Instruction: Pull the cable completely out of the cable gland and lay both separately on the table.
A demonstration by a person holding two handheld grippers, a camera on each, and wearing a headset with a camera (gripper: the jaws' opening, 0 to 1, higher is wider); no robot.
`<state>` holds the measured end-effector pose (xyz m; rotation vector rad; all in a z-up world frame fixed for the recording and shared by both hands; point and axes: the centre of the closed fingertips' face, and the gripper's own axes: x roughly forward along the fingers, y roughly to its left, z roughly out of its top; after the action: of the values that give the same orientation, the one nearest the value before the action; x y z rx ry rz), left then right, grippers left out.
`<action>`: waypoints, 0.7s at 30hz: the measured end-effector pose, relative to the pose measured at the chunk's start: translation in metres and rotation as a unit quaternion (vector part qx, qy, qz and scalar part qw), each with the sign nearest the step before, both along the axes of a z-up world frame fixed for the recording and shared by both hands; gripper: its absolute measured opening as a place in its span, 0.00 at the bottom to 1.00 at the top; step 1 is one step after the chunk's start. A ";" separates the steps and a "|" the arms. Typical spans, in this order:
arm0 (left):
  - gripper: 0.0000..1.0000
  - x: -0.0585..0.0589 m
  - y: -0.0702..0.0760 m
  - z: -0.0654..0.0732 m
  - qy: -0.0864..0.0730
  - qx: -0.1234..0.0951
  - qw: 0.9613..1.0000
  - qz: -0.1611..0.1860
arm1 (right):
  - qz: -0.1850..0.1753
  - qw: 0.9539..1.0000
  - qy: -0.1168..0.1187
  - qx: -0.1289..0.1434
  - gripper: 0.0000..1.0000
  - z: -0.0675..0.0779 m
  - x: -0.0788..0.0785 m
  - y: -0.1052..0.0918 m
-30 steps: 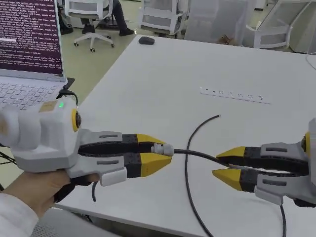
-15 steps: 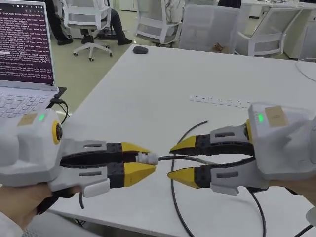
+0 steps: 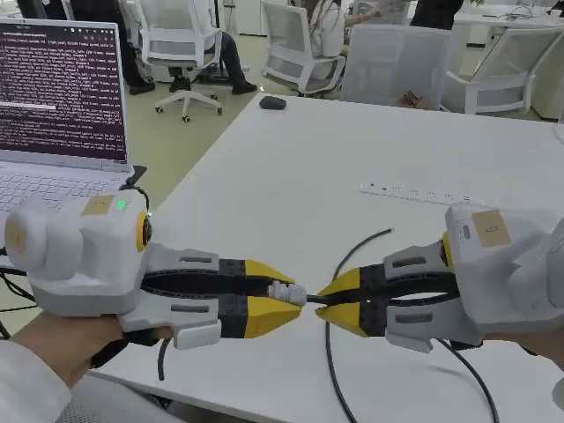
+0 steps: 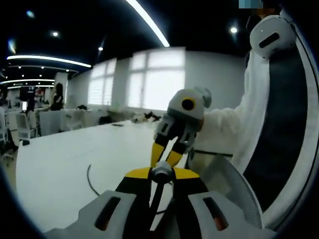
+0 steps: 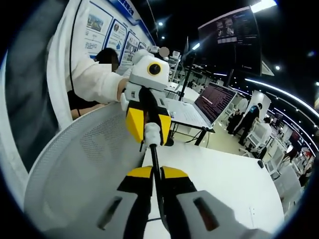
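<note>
My left gripper (image 3: 298,297) is shut on a small white cable gland (image 3: 286,293), held above the white table (image 3: 291,176) near its front edge. A black cable (image 3: 357,247) leaves the gland, passes through my right gripper (image 3: 324,300), then loops on the table. The right gripper is shut on the cable right beside the gland, tip to tip with the left one. In the left gripper view the gland (image 4: 162,172) sits between my yellow jaws, with the right gripper (image 4: 166,155) facing it. In the right gripper view the cable (image 5: 154,158) runs to the gland (image 5: 150,134) in the left gripper (image 5: 148,124).
An open laptop (image 3: 53,115) stands at the left off the table's edge. A white power strip (image 3: 414,194) lies mid-table and a dark mouse (image 3: 273,103) at the far corner. Office chairs (image 3: 308,44) and seated people are behind.
My right gripper has moved left along the cable up to the gland, and its jaws, open around the cable before, have shut on it. The left gripper still holds the gland.
</note>
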<state>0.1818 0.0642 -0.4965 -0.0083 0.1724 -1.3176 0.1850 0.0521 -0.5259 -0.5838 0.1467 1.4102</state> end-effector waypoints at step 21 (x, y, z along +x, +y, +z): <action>0.16 0.031 0.040 0.006 0.002 -0.015 0.999 0.048 | -0.054 0.998 0.027 0.017 0.05 -0.011 0.037 -0.026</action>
<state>0.2130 0.1041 -0.4901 -0.0438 0.1550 -1.2245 0.2215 0.0263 -0.5370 -0.5024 0.1931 1.3218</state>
